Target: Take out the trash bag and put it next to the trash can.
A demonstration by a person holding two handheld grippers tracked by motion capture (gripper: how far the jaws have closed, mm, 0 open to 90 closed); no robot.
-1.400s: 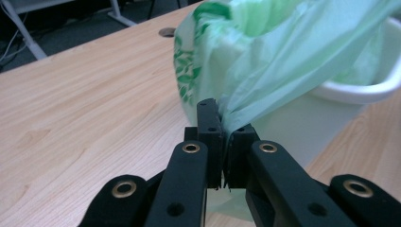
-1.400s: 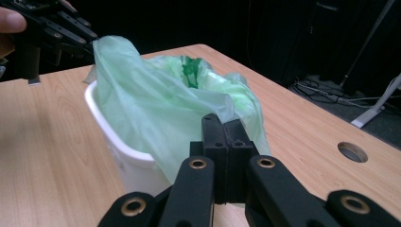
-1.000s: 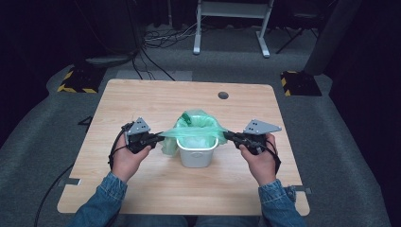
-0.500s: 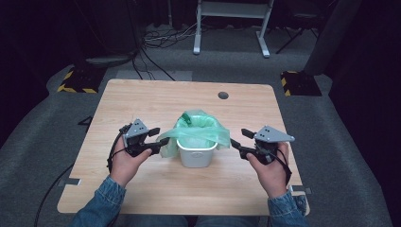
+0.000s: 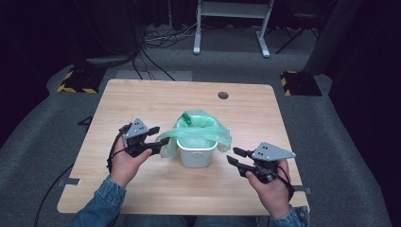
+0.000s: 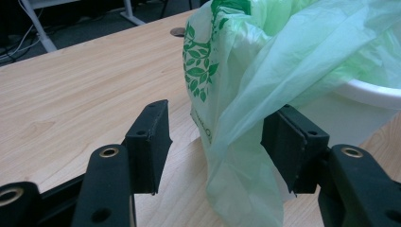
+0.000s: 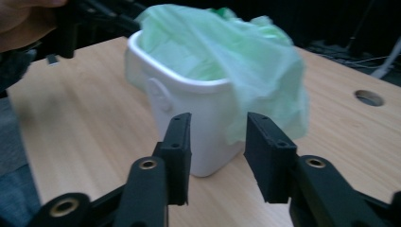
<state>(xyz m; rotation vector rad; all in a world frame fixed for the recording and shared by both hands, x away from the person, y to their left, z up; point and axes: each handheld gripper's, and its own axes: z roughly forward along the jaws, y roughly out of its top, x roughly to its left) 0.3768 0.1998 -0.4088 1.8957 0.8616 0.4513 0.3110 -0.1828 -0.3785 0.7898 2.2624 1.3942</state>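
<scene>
Left gripper [image 5: 158,143] jaws spread, level beside the bin; right gripper [image 5: 232,157] jaws parted, held lower.

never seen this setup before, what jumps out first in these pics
A pale green bag billows out of a small white bin at the middle of the wooden table. The left hand-held gripper stands open around a hanging fold of the bag on the bin's left side. The right hand-held gripper is open too, apart from the bin on its right.
</scene>
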